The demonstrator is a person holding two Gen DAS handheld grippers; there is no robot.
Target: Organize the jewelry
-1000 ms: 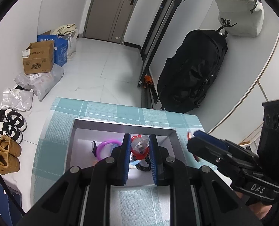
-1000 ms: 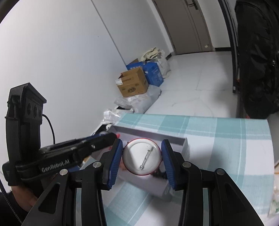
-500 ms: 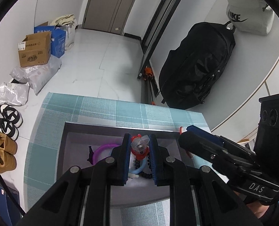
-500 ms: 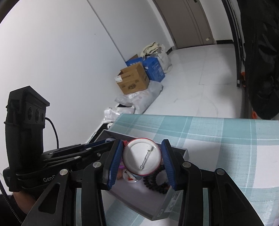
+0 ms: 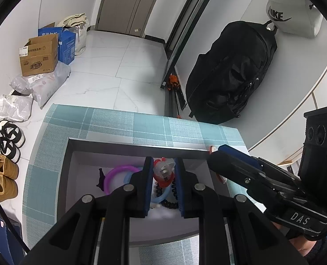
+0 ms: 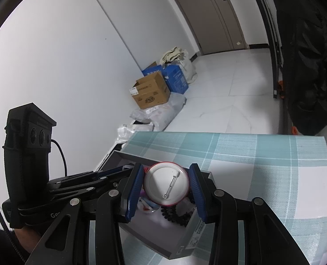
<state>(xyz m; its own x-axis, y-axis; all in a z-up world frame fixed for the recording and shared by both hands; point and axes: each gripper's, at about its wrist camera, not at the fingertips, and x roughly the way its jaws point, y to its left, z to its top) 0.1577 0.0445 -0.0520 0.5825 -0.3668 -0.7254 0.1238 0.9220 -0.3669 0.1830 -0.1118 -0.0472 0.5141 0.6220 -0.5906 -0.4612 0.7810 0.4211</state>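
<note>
A grey box [image 5: 137, 145] with a white inside lies on the teal plaid cloth. It holds a purple ring [image 5: 117, 172], a pale blue ring and a black bead bracelet [image 5: 170, 203]. My left gripper [image 5: 163, 165] hangs over it, shut on a small red and clear trinket [image 5: 163, 173]. My right gripper [image 6: 166, 170] is shut on a round pin badge [image 6: 166, 183], white back and pin toward the camera, red rim, above the box's right end [image 6: 192, 238]. The left gripper's fingers [image 6: 110, 174] reach in beside it. The right gripper [image 5: 216, 152] appears at the box's right rim.
The plaid cloth [image 6: 251, 154] covers the table, whose far edge drops to a white tiled floor. Cardboard boxes [image 5: 39, 57], plastic bags and shoes [image 5: 6, 141] lie on the floor at left. A black backpack [image 5: 231, 72] leans against the wall at right.
Both grippers have come forward and down over the box, which now fills more of each view. Each keeps hold of its item.
</note>
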